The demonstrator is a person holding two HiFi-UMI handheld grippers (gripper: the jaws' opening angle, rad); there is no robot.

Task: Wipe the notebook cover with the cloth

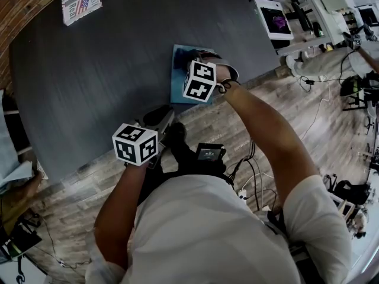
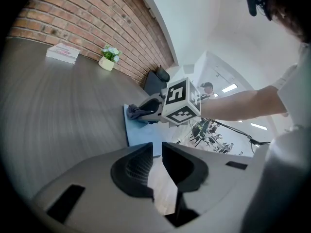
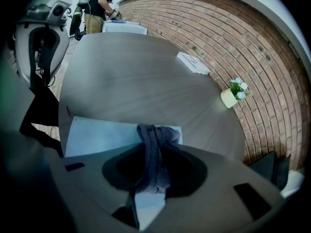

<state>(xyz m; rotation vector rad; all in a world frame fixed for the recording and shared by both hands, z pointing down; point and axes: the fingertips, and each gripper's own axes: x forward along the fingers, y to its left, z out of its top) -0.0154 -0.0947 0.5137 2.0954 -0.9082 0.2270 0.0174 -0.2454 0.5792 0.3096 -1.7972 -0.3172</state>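
Right gripper is clenched on the dark cloth, with the cloth tip at the far edge of the pale blue notebook. The notebook lies by the table edge, its near end hidden under the jaws. Tabletop is bare toward 12 o'clock. Booklet at 1, flower pot at 2, both well apart. Left gripper shows a narrow gap, empty, at the table edge.
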